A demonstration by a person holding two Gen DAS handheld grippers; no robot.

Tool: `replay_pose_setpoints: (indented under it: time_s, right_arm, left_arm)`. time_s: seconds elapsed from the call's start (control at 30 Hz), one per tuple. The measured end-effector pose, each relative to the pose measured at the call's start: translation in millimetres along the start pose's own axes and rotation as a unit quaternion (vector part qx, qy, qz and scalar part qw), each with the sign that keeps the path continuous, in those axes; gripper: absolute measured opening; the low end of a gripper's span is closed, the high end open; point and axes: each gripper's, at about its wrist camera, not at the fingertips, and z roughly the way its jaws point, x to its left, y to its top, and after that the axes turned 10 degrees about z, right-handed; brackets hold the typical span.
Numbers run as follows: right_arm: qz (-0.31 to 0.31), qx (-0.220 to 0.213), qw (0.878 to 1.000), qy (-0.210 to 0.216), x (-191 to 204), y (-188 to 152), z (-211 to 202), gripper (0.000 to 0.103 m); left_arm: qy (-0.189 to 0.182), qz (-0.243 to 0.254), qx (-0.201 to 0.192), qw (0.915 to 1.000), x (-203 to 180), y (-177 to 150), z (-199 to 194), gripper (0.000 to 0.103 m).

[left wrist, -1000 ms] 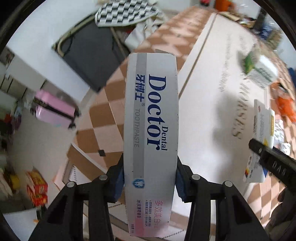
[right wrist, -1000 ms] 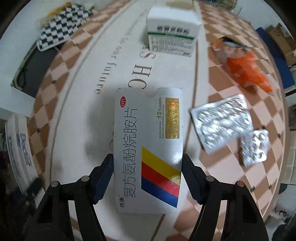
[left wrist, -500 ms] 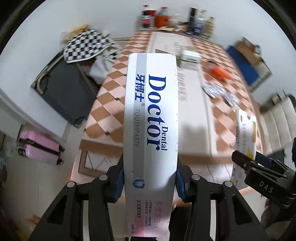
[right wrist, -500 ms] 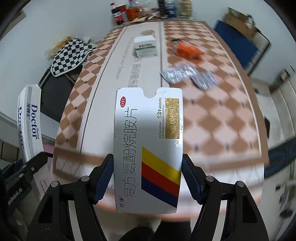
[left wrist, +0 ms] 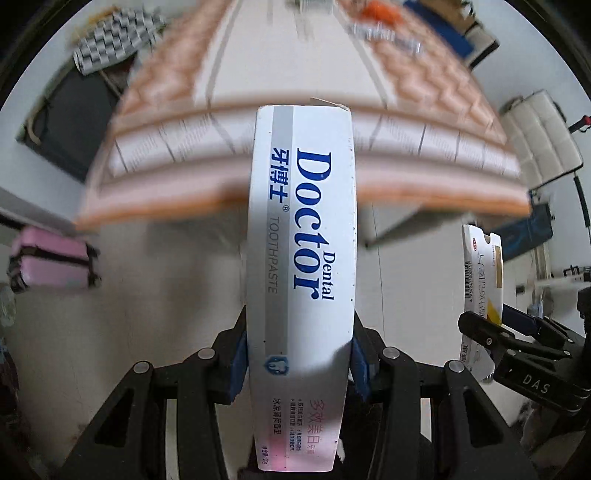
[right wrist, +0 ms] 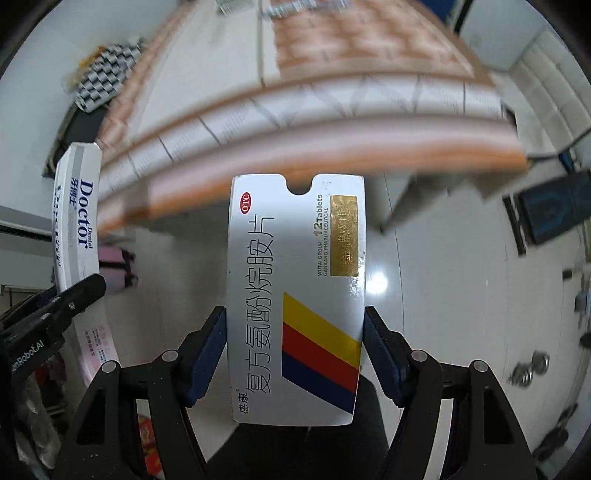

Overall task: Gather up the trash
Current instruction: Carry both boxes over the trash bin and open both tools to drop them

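Observation:
My left gripper point(left wrist: 299, 362) is shut on a white "Dental Doctor" toothpaste box point(left wrist: 301, 258), held upright below the table's front edge. My right gripper point(right wrist: 295, 354) is shut on a white tablet box point(right wrist: 295, 295) with yellow, red and blue stripes. Each box also shows in the other view: the tablet box in the left wrist view point(left wrist: 482, 280), the toothpaste box in the right wrist view point(right wrist: 79, 229). Foil blister packs point(left wrist: 384, 33) and an orange wrapper point(left wrist: 380, 7) lie blurred far back on the table.
The table point(left wrist: 295, 122) with its orange checkered cloth hangs above and ahead of both grippers. White floor point(right wrist: 443, 295) lies below. A pink suitcase point(left wrist: 51, 258) stands at left, a checkered cloth point(left wrist: 107, 37) and dark mat point(left wrist: 70, 122) beyond it.
Both grippers have pulled back off the table and dropped below its front edge, still holding their boxes. The view is now motion-blurred.

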Motion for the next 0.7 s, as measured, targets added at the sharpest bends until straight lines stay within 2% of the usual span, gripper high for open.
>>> replay_pose_setpoints:
  time_s: [0.17, 0.4, 0.5, 0.57, 0.63, 0.67, 0.7]
  right_arm:
    - [0.011, 0.055, 0.998, -0.010, -35.1, -20.0, 82.7, 0.074]
    - [0.036, 0.115, 0.992, -0.026, -69.7, -30.4, 227.1, 0.074]
    - [0.036, 0.128, 0.991, -0.026, -73.3, -28.9, 280.5, 0.074]
    - [0.038, 0.135, 0.990, -0.021, -74.1, -28.2, 312.1, 0.074]
    - [0.038, 0.142, 0.989, -0.023, -73.9, -23.0, 343.0, 0.074]
    - [0.039, 0.144, 0.988, -0.025, -74.1, -20.1, 354.5, 0.074]
    - [0.041, 0.147, 0.988, -0.028, -74.0, -17.2, 367.3, 0.074]
  left_arm:
    - [-0.054, -0.038, 0.078, 0.9947, 4.1, -18.0, 108.6, 0.042]
    - [-0.107, -0.078, 0.172, 0.9761, 19.2, -19.8, 278.5, 0.043]
    - [-0.128, -0.086, 0.204, 0.9669, 21.5, -16.4, 334.1, 0.043]
    - [-0.156, -0.097, 0.219, 0.9582, 22.4, -14.6, 363.0, 0.044]
    - [-0.156, -0.098, 0.228, 0.9561, 22.2, -13.1, 385.7, 0.044]
    - [-0.148, -0.094, 0.226, 0.9582, 22.7, -11.8, 393.7, 0.047]
    - [-0.142, -0.092, 0.222, 0.9602, 22.4, -10.3, 398.4, 0.061]
